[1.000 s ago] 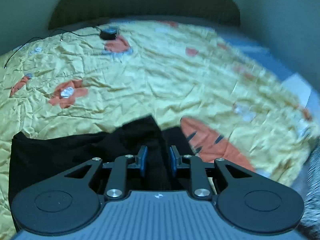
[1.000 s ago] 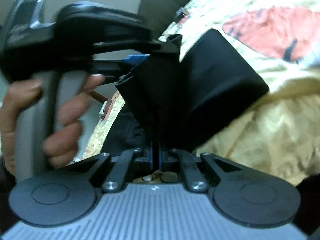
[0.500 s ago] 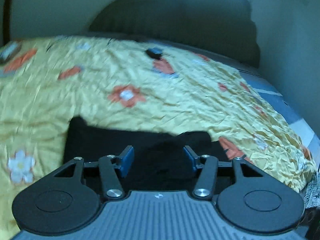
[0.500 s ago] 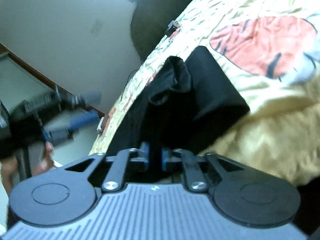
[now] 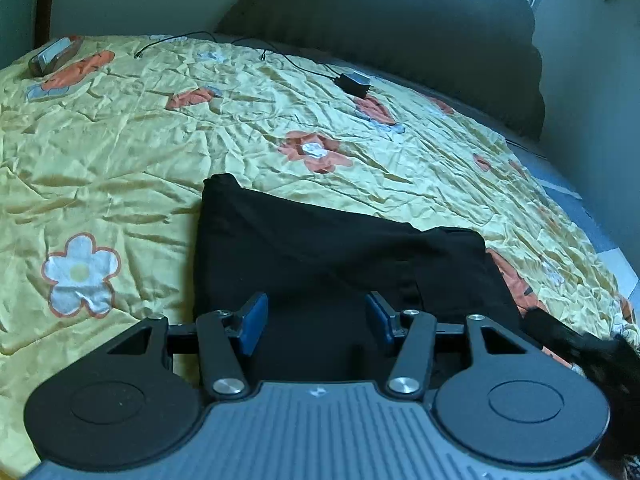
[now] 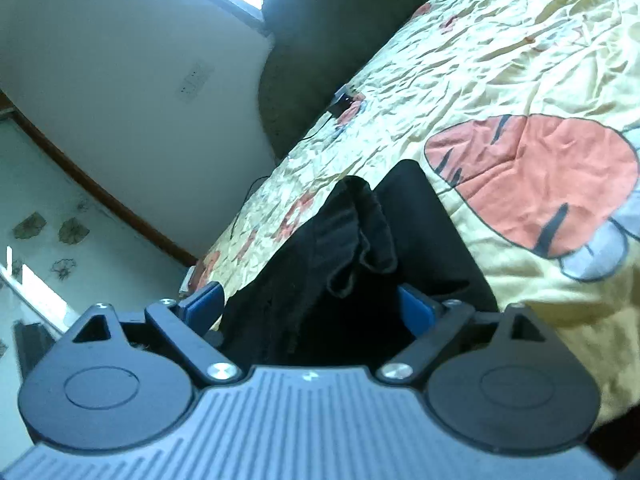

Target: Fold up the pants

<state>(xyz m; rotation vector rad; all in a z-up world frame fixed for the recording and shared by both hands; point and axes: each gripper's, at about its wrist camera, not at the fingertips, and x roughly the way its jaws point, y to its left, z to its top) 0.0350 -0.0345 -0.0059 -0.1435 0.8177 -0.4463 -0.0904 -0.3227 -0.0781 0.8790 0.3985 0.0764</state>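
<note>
Underneath everything lies a bed with a crumpled yellow bedspread [image 5: 168,152] printed with orange and white flowers, and a dark padded headboard [image 5: 400,32] rises behind it. On the spread, near its front edge, rest the black pants [image 5: 320,248], folded into a thick flat stack with one straight edge facing the headboard; in the right wrist view the same pants [image 6: 436,240] show a loose, rumpled bunch of cloth standing up on top of the fold. Farther back a small black charger [image 5: 354,84] sits on the spread with its thin cable [image 5: 296,60] trailing toward the headboard, and a small box-like thing, too blurred to name with any certainty, lies at the far left corner. The left gripper [image 5: 316,318] hovers over the near part of the pants with its jaws about half apart, the blue pads clear of the cloth and nothing clamped between them. The right gripper [image 6: 308,304] has just been spreading its jaws and now stands wide; the pants fill the gap, yet the pads do not press on them.
</note>
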